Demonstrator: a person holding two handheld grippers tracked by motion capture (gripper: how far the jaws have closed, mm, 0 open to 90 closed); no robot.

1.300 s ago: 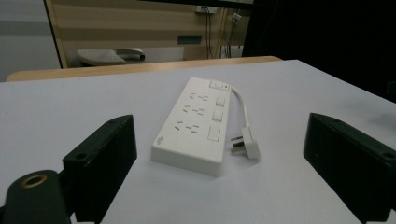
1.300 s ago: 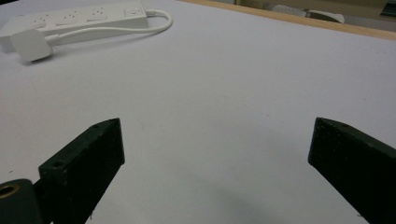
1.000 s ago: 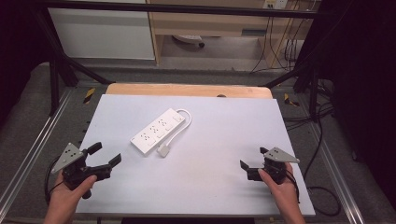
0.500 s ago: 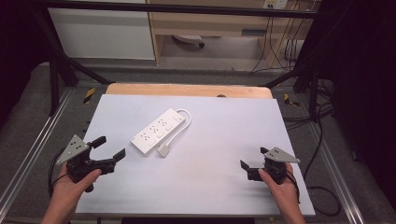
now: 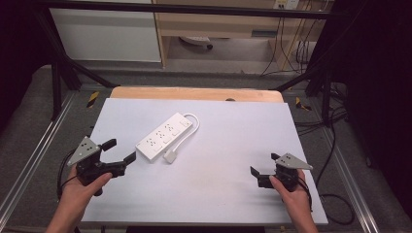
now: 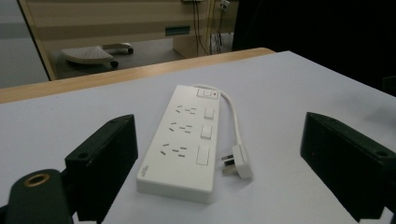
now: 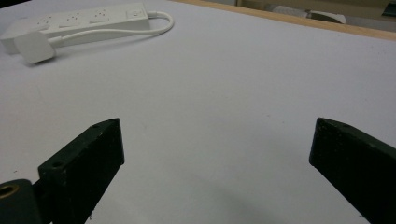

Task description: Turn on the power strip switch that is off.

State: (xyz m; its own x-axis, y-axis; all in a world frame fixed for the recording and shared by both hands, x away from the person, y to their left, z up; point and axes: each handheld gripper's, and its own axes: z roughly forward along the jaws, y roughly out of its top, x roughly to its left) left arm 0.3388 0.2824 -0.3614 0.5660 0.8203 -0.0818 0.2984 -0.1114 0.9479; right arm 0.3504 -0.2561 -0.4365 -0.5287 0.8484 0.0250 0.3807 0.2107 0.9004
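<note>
The left gripper (image 5: 119,153), black with two jaws and a grey three-cornered plate, has advanced across the white table (image 5: 218,194) over the past second. Its jaws stand spread and empty. The white three-socket plastic power strip (image 6: 184,140) now lies directly ahead, near the jaw tips, with its white plug (image 6: 238,167) just beside the strip's near end. This probably prepares a grasp. The right gripper (image 5: 265,166) has not moved; its jaws are spread and the strip is well apart. No containers are present.
</note>
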